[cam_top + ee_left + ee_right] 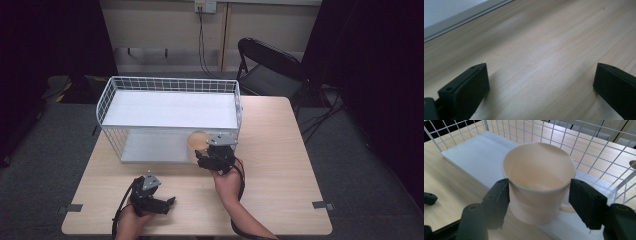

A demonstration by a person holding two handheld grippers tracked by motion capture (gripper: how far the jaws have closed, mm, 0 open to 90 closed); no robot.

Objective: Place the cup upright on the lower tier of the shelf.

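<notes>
A cream cup [539,177] with a small handle stands upright at the front edge of the white wire rack's lower shelf [474,157]; from above the cup [198,140] shows at the rack's front right corner. My right gripper [539,192] has one black pad against each side of the cup just below the rim, shut on it. In the high view the right gripper [202,157] sits right in front of the rack. My left gripper [169,202] lies low over the table near the front edge, its jaws wide apart. Bare wood lies between the left gripper [541,82] jaws.
The white wire rack [170,80] has a flat upper shelf and fills the back half of the wooden table [280,165]. A black folding chair [270,65] stands behind the table's right corner. Dark carpet surrounds the table.
</notes>
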